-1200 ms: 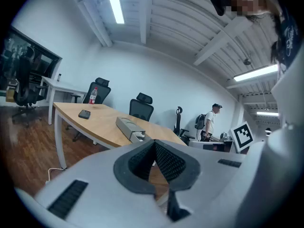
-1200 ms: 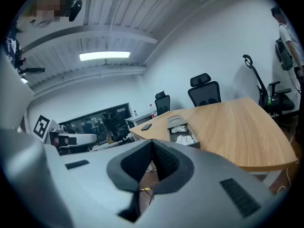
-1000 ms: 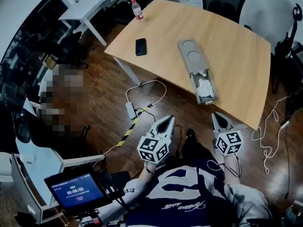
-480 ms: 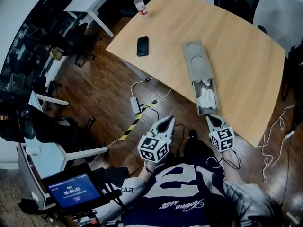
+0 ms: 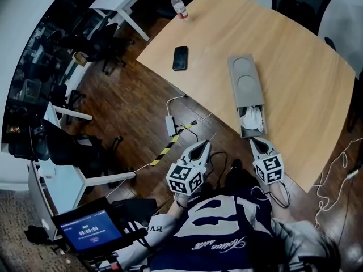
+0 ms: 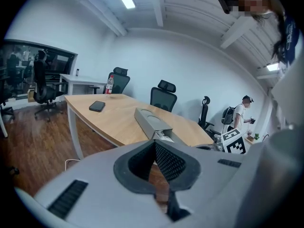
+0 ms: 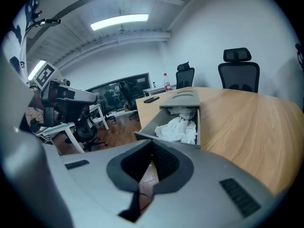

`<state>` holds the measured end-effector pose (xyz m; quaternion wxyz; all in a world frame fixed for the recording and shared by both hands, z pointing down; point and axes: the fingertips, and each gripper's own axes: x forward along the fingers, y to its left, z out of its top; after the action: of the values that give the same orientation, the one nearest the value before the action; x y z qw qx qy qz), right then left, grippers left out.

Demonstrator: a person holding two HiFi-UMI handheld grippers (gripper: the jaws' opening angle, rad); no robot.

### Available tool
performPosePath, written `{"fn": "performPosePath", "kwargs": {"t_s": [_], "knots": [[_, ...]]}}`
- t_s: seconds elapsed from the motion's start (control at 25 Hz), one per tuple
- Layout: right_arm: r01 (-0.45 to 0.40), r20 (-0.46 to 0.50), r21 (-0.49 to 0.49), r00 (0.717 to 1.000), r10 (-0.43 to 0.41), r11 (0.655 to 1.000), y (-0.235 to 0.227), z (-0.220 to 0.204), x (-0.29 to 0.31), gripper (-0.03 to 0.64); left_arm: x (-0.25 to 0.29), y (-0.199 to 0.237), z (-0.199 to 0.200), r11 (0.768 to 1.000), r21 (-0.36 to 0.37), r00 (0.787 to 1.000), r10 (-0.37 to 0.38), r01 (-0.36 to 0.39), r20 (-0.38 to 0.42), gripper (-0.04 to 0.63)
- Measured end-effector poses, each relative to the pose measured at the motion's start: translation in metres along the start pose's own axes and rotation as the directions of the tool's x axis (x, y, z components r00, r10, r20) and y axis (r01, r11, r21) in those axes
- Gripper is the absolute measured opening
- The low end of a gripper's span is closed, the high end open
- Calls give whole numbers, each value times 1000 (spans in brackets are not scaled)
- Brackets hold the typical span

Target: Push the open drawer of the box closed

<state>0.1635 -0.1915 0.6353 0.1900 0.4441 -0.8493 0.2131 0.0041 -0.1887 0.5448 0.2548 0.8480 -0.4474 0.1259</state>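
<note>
A long grey box (image 5: 245,79) lies on the wooden table (image 5: 295,67), with its drawer (image 5: 252,121) pulled out toward me and white cloth (image 5: 252,117) inside. My right gripper (image 5: 256,143) is shut and empty, its tips just short of the drawer's front wall. In the right gripper view the drawer (image 7: 198,123) and cloth (image 7: 179,126) sit right beyond the right gripper (image 7: 152,147). My left gripper (image 5: 203,146) is shut and empty, held off the table's edge to the left of the drawer. In the left gripper view the box (image 6: 148,119) lies ahead of the left gripper (image 6: 155,146).
A black phone (image 5: 180,58) lies on the table's left part and a bottle (image 5: 180,6) stands at its far corner. Cables and a power strip (image 5: 171,125) lie on the wooden floor below. Office chairs (image 5: 298,1) stand behind the table. A screen (image 5: 89,230) is at lower left.
My right gripper has moved forward, closer to the drawer's front wall. The head view has shifted, so the table sits farther right. The left gripper has barely moved.
</note>
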Motion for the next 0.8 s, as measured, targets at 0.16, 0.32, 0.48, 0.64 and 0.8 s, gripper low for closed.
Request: {"fn": "performPosePath", "kwargs": {"t_s": [0.16,0.32,0.48,0.64,0.8], "knots": [[-4,27,-4,1000,4,1000,-10,19,14,-5,4,0,6,1000,-2,1000,14,-14,2,-2],[-5,57,24,998,3,1000,-31,42,29,-5,10,-1,14,1000,-1,1000,31,-31,0,-2],[-12,67,-15,998,13,1000,-43,59,47,-5,11,1,14,999,-8,999,50,-50,-9,-2],[-8,74,-16,997,9,1000,-51,66,58,-5,10,4,9,997,-18,997,69,-69,-23,-2],[-1,75,13,997,0,1000,-51,66,61,-5,7,7,9,996,-28,996,87,-87,-20,-2]]}}
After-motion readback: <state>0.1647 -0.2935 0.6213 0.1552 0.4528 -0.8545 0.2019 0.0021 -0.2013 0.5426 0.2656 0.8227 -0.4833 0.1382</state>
